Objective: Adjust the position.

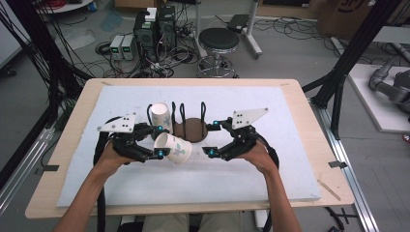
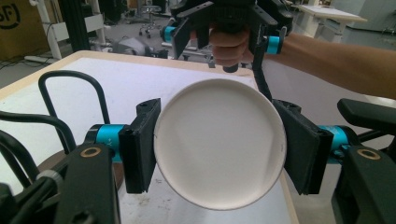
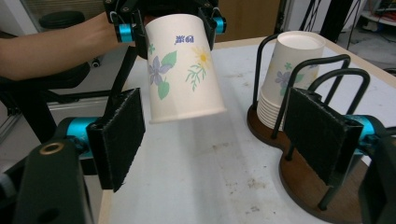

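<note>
Left fingers point(image 2: 140, 144): mine, clamped on the paper cup point(image 2: 219, 142) near its base, one pad on each side wall.
Right fingers point(image 3: 122, 135): standing wide with nothing between them, facing the cup's flowered wall point(image 3: 184, 70).
Cup position: lifted off the tabletop point(image 1: 203, 179), lying on its side, between my two grippers.
Handling: I judge it very light, thin and easy to crush; the rolled rim and the base are the stiffest parts.
Hold: gentle squeeze low on the wall.
Farther out: wire holder point(image 3: 322, 79) with stacked cups point(image 3: 287, 70) beside my right fingers.
</note>
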